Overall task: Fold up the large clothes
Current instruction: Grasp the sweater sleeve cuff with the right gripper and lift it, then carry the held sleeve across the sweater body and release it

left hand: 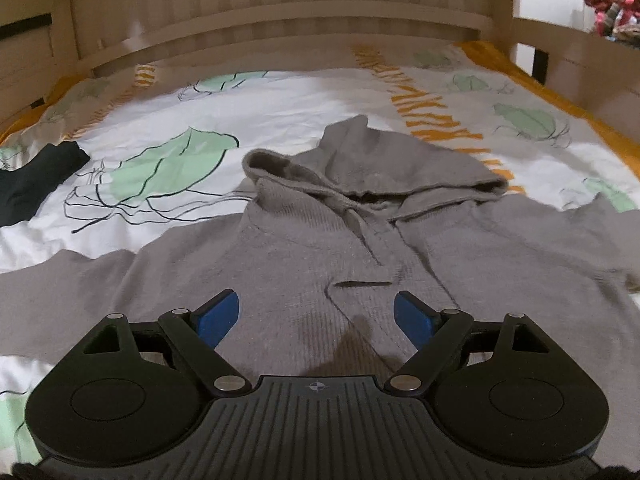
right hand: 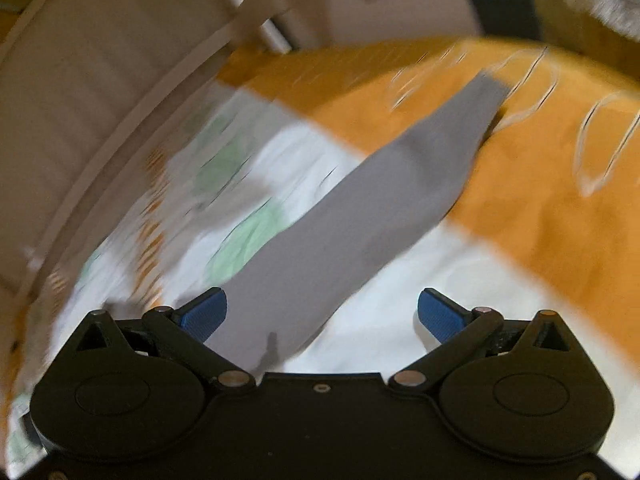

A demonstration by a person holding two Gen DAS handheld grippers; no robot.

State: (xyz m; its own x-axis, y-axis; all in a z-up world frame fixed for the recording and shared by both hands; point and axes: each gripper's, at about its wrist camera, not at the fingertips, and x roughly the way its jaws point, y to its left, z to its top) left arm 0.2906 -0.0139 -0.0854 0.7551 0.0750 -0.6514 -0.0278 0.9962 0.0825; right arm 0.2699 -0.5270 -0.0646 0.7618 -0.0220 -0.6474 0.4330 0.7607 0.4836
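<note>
A grey hoodie (left hand: 304, 248) lies face up and spread on the bed (left hand: 280, 96), directly ahead of and under the left tool (left hand: 316, 316). Its knit is ribbed. The hood (left hand: 360, 160) lies crumpled, pointing away from the tool; a drawstring (left hand: 362, 228) runs down from the neck, and a short slit shows in the chest just ahead of the blue pads (left hand: 218, 316). Sleeves run off to both sides of the tool.

The left tool stands wide open with nothing between its pads. The right tool (right hand: 322, 314) is also wide open and holds nothing; one grey sleeve (right hand: 360, 208) stretches from under its left pad away toward the far right, its cuff on the orange part of the cover (right hand: 520, 200). That view is blurred.

No readable writing shows; only a small round emblem (left hand: 316, 387) on the left tool's body.

A black garment (left hand: 32, 184) lies well left of the left tool. The wooden headboard (left hand: 280, 24) closes the far edge, and a side rail (left hand: 580, 64) bounds the right. Open cover lies between hood and headboard.
</note>
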